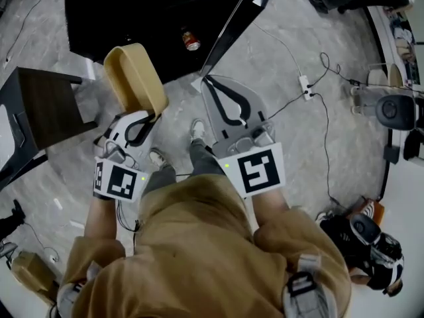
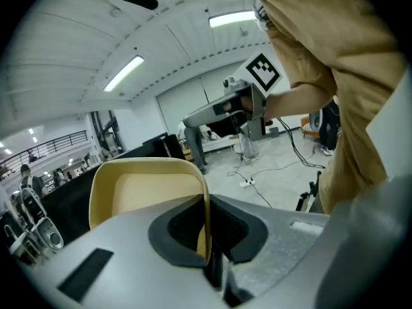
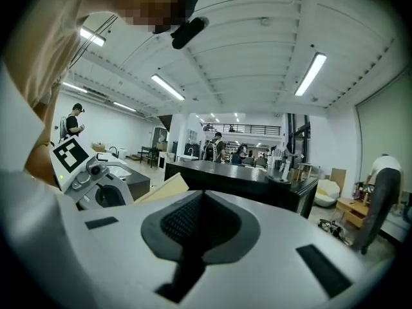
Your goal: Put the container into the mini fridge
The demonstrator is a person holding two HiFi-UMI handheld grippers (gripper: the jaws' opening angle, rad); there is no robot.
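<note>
A tan, open-topped container [image 1: 132, 77] is held over the grey floor, tilted on its side. My left gripper [image 1: 147, 116] is shut on its near wall. In the left gripper view that thin wall [image 2: 206, 219] runs between the closed jaws, with the container's hollow [image 2: 138, 195] to their left. A black mini fridge [image 1: 126, 12] stands just beyond, its door [image 1: 233, 20] swung open and a red can [image 1: 191, 42] inside. My right gripper [image 1: 208, 79] is shut and holds nothing, its tips near the door's lower edge. The right gripper view shows its closed jaws [image 3: 201, 197] and the container's corner [image 3: 166, 188].
A dark wooden stool [image 1: 41, 105] stands left of the container. A white power strip [image 1: 305, 85] and cables trail across the floor at right. Black gear [image 1: 366, 244] lies at lower right, a stand [image 1: 397, 111] at far right. The person's shoes [image 1: 197, 130] are below the grippers.
</note>
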